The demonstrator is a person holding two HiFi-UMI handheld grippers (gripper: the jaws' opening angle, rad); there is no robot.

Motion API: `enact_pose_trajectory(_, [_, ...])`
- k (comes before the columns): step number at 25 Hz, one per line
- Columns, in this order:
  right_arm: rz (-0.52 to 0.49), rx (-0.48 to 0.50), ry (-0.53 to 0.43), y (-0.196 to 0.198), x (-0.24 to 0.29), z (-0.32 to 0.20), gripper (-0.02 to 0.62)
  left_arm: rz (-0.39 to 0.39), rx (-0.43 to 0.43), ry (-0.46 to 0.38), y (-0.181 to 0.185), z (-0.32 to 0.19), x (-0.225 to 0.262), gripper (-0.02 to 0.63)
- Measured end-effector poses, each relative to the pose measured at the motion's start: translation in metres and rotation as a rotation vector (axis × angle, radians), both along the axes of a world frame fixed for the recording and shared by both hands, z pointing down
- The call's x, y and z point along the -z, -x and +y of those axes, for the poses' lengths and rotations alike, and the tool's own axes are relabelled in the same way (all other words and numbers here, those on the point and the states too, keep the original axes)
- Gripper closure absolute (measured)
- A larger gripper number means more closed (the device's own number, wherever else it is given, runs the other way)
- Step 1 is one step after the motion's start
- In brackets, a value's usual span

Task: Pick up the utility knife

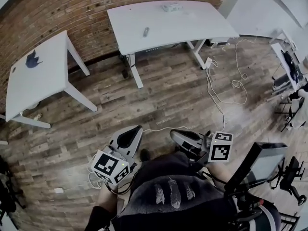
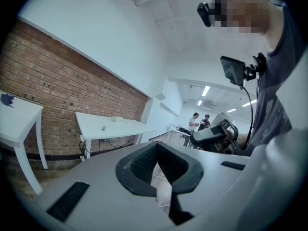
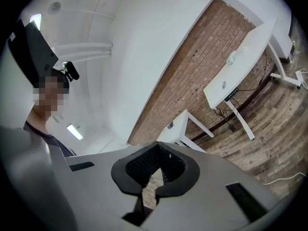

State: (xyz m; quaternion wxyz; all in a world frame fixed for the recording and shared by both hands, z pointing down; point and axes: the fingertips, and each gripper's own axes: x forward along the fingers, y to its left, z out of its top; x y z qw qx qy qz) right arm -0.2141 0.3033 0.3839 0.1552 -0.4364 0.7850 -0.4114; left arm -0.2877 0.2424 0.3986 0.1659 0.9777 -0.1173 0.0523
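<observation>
Jaws of the left gripper (image 2: pixel 157 150) were pressed together on nothing. The right gripper (image 3: pixel 156 147) was likewise clenched and empty. Both were held close to the person's body and pointed roughly level.

Beyond their tips stretched bare wooden floor (image 1: pixel 163 90). Well ahead of both grippers stood a white table (image 1: pixel 192 28). On it, far out of reach of either, lay the utility knife (image 1: pixel 146 32), which showed only as a small grey oblong, too small to tell which end carried the blade. Farther back on the same top sat a pale packet (image 1: pixel 172 6), and behind that rose the brick wall (image 1: pixel 96 8).

The knife would probably be light and stiff, with a hard, smooth casing that could slip between the pads. As it lay flat and low on the tabletop, the jaws would have to open and come down close to the surface. The safest hold looked to be across the handle near its middle, away from the blade end.
</observation>
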Motion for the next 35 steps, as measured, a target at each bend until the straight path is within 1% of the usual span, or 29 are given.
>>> enact_pose_trajectory(3, [0.012, 0.012, 0.011, 0.000, -0.003, -0.007, 0.597, 0.014, 0.006, 0.016, 0.000, -0.008, -0.001, 0.609])
enact_pose_trajectory(6, [0.018, 0.028, 0.016, -0.010, -0.004, -0.012, 0.597, 0.009, 0.011, 0.021, -0.012, -0.013, -0.003, 0.609])
enact_pose_trajectory(10, [-0.035, 0.041, 0.021, -0.032, -0.011, -0.028, 0.597, -0.021, 0.044, 0.005, -0.030, -0.022, -0.003, 0.609])
enact_pose_trajectory(13, [-0.066, 0.080, -0.004, -0.046, -0.008, -0.040, 0.597, -0.051, 0.061, 0.007, -0.045, -0.027, -0.004, 0.609])
enact_pose_trajectory(16, [-0.080, 0.093, -0.035, -0.072, -0.003, -0.051, 0.597, -0.086, 0.064, -0.012, -0.071, -0.037, -0.002, 0.609])
enact_pose_trajectory(19, [-0.100, 0.084, -0.042, -0.105, -0.003, -0.056, 0.597, -0.101, 0.049, -0.031, -0.108, -0.044, 0.005, 0.609])
enact_pose_trajectory(23, [-0.139, 0.048, -0.047, -0.152, -0.006, -0.055, 0.597, -0.131, 0.007, -0.053, -0.160, -0.043, 0.009, 0.609])
enact_pose_trajectory(27, [-0.168, 0.015, -0.045, -0.199, -0.013, -0.047, 0.597, -0.161, -0.019, -0.064, -0.204, -0.037, 0.010, 0.609])
enact_pose_trajectory(31, [-0.201, 0.013, -0.036, -0.228, -0.023, -0.045, 0.597, -0.199, -0.014, -0.080, -0.232, -0.035, 0.011, 0.609])
enact_pose_trajectory(35, [-0.219, 0.028, -0.038, -0.239, -0.028, -0.047, 0.597, -0.235, -0.003, -0.086, -0.242, -0.037, 0.009, 0.609])
